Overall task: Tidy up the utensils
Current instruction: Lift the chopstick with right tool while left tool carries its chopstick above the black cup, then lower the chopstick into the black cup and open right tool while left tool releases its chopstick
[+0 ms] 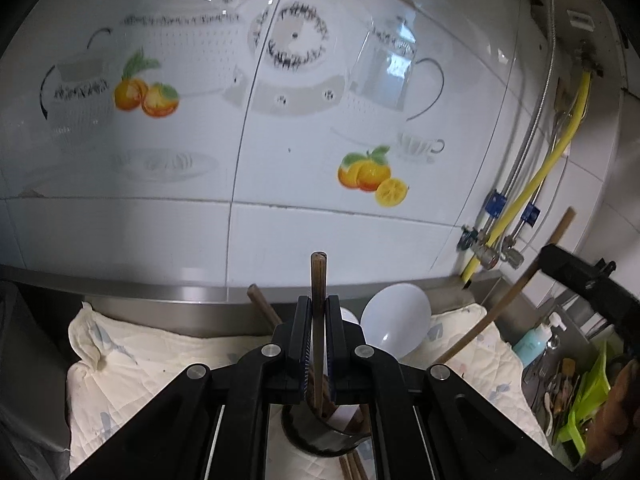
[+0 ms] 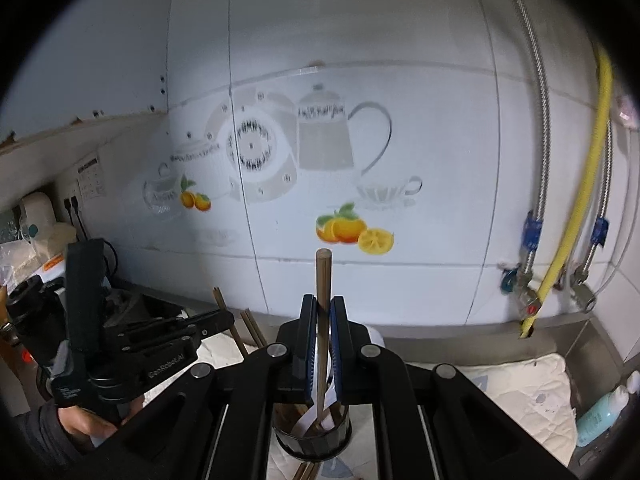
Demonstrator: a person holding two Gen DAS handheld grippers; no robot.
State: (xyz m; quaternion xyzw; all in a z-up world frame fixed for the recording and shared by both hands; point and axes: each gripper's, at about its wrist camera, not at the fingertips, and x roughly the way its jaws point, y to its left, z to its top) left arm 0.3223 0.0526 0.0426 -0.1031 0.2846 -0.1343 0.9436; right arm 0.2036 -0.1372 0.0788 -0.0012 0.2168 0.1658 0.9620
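Observation:
My left gripper [image 1: 319, 302] is shut on a dark brown chopstick [image 1: 319, 274] that stands upright between the pads. Its lower end reaches down to a dark round cup [image 1: 320, 440] on the cloth. A white spoon [image 1: 396, 320] and another dark stick [image 1: 262, 306] lean out behind the fingers. My right gripper [image 2: 323, 300] is shut on a light wooden chopstick [image 2: 323, 272], upright over the same cup [image 2: 312, 446], which holds brown sticks and white pieces. The left gripper [image 2: 228, 318] shows at the left of the right wrist view, and the right gripper [image 1: 548, 258] at the right of the left wrist view.
A pale quilted cloth [image 1: 132, 364] covers the steel counter below a tiled wall with fruit decals. A yellow hose [image 2: 576, 220] and braided pipes run down at the right. A turquoise bottle [image 2: 600, 412] and a green rack [image 1: 588, 396] stand by the sink. Appliances and sockets [image 2: 74, 202] crowd the left.

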